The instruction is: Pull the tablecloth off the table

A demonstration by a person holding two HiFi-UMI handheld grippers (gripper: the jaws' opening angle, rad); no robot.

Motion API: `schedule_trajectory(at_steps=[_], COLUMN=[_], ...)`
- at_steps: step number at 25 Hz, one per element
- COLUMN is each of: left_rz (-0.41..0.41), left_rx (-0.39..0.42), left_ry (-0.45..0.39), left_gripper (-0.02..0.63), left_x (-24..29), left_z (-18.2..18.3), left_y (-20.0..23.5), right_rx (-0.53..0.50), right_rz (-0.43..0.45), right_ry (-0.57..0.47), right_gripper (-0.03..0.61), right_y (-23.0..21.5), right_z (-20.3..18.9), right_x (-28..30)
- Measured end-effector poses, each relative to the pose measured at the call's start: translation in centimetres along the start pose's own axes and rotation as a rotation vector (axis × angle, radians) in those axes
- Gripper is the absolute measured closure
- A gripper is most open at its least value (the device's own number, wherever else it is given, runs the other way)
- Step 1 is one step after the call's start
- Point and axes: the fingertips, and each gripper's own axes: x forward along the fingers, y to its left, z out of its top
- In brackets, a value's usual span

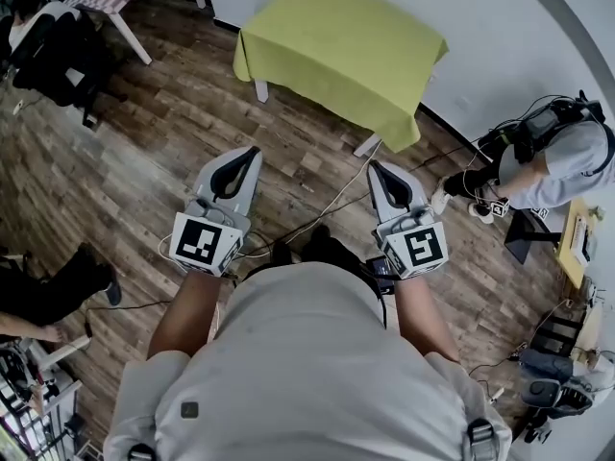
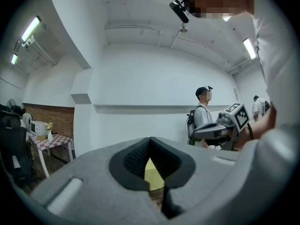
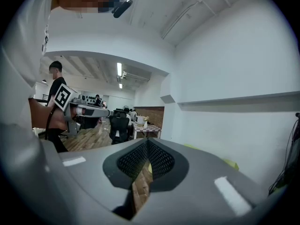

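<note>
My left tool [image 1: 252, 154] and right tool [image 1: 377, 168] are both closed, empty; the green tablecloth [image 1: 336, 46] covers the desk [image 1: 260, 91] at twelve o'clock.

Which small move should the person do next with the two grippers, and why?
Probably carry both grippers forward to the near hanging edge of the tablecloth. The left gripper and right gripper are shut on nothing, over the wooden floor, well short of the table, which the cloth fully covers.

no legible text, no labels, no numbers (in any view)
</note>
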Motion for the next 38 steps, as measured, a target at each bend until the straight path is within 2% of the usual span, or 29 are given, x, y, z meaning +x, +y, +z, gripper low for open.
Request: schedule_trajectory(at_steps=[11,18,23,29,32,38], left_rz=[0.079,0.111,0.089,0.096,0.065,-0.038], left_rx=[0.019,0.007,-0.057,-0.028,-0.041,-0.001], left_ry=[0.031,0.068,0.104,0.142,0.159,0.158], left_gripper=[0.611,0.611,0.611,0.611,0.611,0.611], left_x=[2.7,9.9,17.8,24.7,27.2,32.8], left_z=[-1.7,-2.8,-4.3,-4.3,-4.3,-4.0], left_y=[6.1,11.5,14.3,17.2,17.8,18.9], right_rx=[0.035,0.066,0.106,0.107,0.122,0.136], right_rz=[0.101,0.145,0.154,0.182,0.16,0.065], right_ry=[-0.02,-0.015,0.019,0.008,-0.006,-0.014], right_gripper=[0.568,0.568,0.568,0.568,0.568,0.568], right_y=[-1.1,-6.6,-12.9,-19.0,-21.6,-25.3], right_z=[-1.1,-2.3,-4.5,-3.4,-3.0,-2.8], right_x=[9.0,16.8,21.4,25.5,26.5,27.9])
